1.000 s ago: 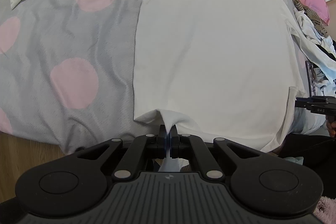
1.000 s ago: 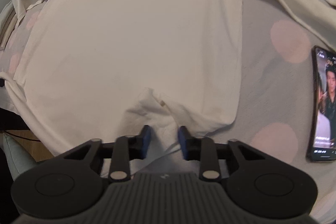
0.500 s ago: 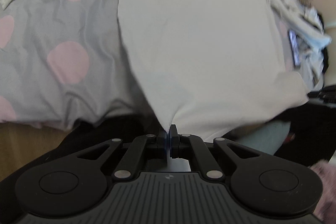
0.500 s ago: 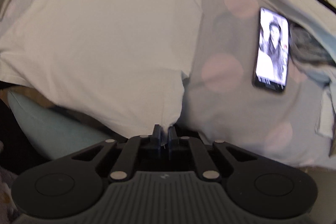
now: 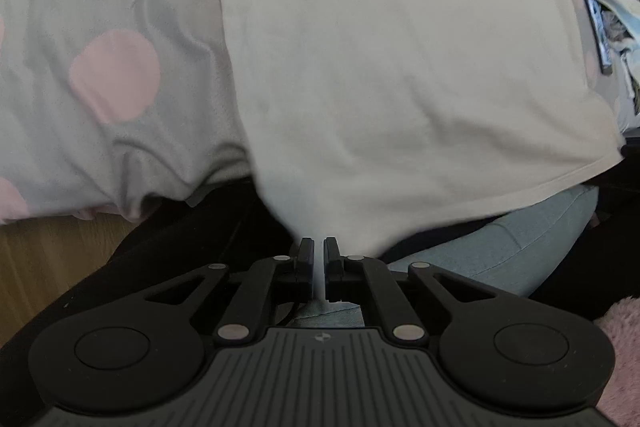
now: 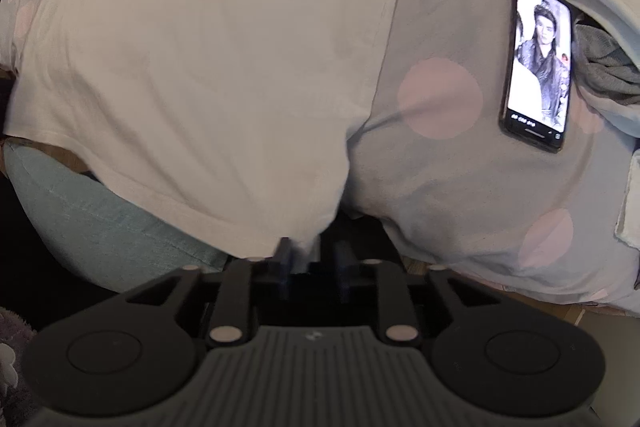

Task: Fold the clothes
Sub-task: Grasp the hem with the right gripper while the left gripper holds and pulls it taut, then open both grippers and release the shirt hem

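Two grippers are working the near hem of the white shirt (image 5: 380,67), which is lying spread on the dotted bedsheet (image 5: 112,75) w/ its long axis running away from both claws, hem hanging off the bed edge over the person's lap. Left gripper (image 5: 319,259) is pinching the hem's left corner, jaws nearly together on cloth. Right gripper (image 6: 310,255) is standing part-open at the right corner, fabric bunched against its left finger; can't tell if it's gripping. Phone (image 6: 538,67) is lying right of the shirt, apart. Any fold forward would prob. need both corners held.
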Demonstrator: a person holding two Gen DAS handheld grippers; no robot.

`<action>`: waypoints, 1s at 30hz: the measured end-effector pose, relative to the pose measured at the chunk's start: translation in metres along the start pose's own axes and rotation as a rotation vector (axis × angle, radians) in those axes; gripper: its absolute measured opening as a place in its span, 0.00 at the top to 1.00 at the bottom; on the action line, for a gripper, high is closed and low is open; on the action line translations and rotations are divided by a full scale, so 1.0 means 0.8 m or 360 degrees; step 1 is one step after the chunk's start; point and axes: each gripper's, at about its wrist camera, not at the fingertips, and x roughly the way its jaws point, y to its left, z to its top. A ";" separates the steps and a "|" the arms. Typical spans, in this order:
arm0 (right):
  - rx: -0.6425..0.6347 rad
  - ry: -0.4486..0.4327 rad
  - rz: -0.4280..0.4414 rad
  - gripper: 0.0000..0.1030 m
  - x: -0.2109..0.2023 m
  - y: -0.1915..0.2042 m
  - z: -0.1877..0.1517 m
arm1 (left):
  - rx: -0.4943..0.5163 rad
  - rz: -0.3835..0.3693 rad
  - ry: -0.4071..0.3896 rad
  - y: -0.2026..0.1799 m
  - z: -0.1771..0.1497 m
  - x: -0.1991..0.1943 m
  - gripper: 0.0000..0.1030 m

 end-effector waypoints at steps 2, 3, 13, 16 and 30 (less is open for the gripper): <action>0.0008 -0.0002 0.0004 0.67 0.000 -0.001 0.000 | 0.0001 -0.0007 -0.0030 0.000 -0.001 -0.007 0.90; 0.0012 -0.0004 0.0006 0.67 0.000 -0.002 0.000 | 0.0001 -0.0009 -0.0047 0.000 -0.001 -0.011 0.89; 0.0257 -0.0292 -0.0198 0.61 -0.043 -0.068 0.022 | -0.0001 -0.0054 -0.0370 -0.016 0.040 -0.063 0.88; 0.0412 -0.0483 -0.0292 0.62 -0.072 -0.113 0.023 | 0.0016 -0.0040 -0.0533 -0.026 0.060 -0.084 0.87; 0.0805 -0.1094 -0.0639 0.56 -0.150 -0.283 0.039 | 0.0107 0.0149 -0.1128 -0.083 0.178 -0.123 0.82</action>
